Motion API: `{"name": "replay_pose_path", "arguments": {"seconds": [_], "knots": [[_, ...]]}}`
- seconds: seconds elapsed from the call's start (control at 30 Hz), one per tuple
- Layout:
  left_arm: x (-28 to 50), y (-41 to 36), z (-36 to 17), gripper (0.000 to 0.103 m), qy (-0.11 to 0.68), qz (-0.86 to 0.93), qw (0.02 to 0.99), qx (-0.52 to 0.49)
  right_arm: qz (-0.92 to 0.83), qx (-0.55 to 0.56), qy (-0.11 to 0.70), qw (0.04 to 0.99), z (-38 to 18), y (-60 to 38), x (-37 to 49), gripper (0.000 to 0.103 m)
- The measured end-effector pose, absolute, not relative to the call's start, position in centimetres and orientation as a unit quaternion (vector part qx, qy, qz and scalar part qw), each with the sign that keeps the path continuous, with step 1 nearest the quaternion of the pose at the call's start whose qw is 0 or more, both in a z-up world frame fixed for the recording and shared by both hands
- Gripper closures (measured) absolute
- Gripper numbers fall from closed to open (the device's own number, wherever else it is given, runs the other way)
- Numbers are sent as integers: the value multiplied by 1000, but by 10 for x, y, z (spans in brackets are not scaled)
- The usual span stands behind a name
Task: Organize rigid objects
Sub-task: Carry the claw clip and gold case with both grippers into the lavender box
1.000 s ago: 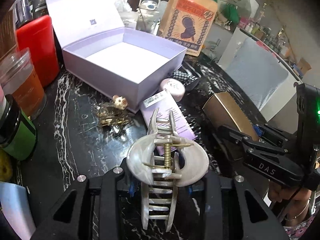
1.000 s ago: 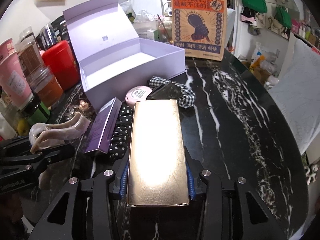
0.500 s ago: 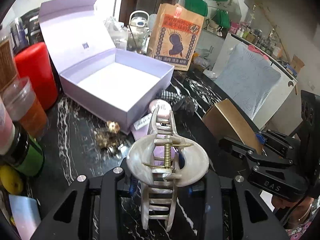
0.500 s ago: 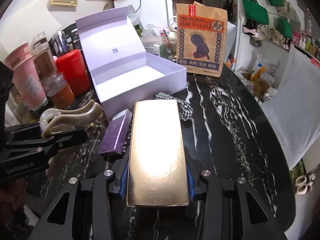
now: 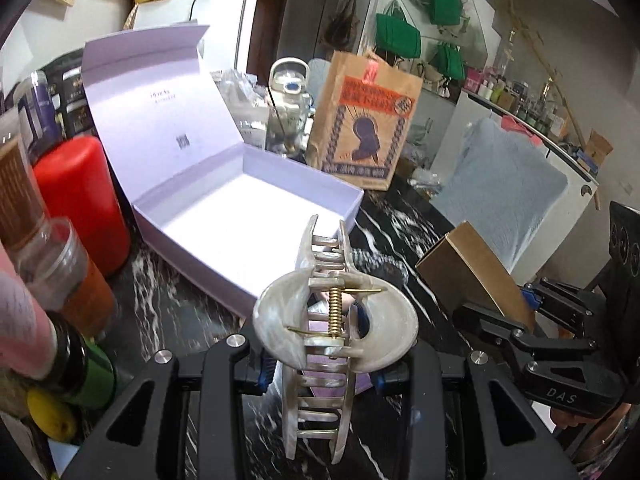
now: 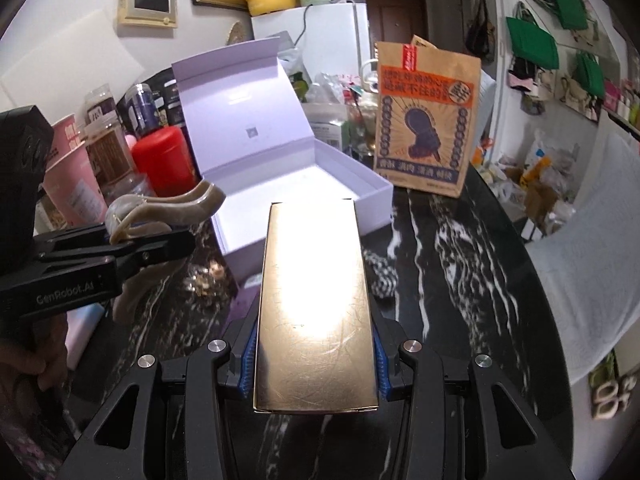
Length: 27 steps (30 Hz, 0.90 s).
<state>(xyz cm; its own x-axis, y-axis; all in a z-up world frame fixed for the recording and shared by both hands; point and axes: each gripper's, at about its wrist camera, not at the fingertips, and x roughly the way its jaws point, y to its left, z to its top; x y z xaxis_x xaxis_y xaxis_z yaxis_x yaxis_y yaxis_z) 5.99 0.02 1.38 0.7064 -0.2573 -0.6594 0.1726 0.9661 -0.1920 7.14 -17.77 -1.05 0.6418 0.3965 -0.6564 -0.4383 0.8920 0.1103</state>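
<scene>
Left gripper [image 5: 320, 376], bottom centre of the left wrist view, pinching a pearly hair clip [image 5: 328, 320] by its two rounded wings; the clip's teeth run up the middle of the frame, brass spring facing the camera. Right gripper [image 6: 316, 364], bottom centre of the right wrist view, clamped on the long sides of a flat gold box [image 6: 316, 300], which points up the frame toward an open lilac box [image 6: 304, 184]. The lilac box stands on a black marble table [image 6: 460, 280], lid [image 6: 236, 108] raised at its far side, interior bare white. In the left wrist view the gold box appears at right centre, held clear of the table. A checked scrunchie [image 6: 382, 272] lies on the table just right of the gold box. A small gold trinket [image 6: 204, 280] lies left of it, near the lilac box's front wall. A brown paper bag [image 6: 424, 120] stands upper right of centre. A red canister [image 6: 164, 160] stands at left, beside the lid
</scene>
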Motion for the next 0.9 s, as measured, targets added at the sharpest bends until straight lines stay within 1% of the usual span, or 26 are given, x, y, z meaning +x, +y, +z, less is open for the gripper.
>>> {"name": "replay_pose_path", "arguments": {"seconds": [0.5, 0.9], "knots": [[108, 6, 35, 68, 343, -98, 933, -38, 265, -69, 319, 907, 23, -156, 121, 59], [155, 15, 41, 68, 328, -94, 939, -46, 280, -83, 309, 905, 31, -137, 170, 59]]}}
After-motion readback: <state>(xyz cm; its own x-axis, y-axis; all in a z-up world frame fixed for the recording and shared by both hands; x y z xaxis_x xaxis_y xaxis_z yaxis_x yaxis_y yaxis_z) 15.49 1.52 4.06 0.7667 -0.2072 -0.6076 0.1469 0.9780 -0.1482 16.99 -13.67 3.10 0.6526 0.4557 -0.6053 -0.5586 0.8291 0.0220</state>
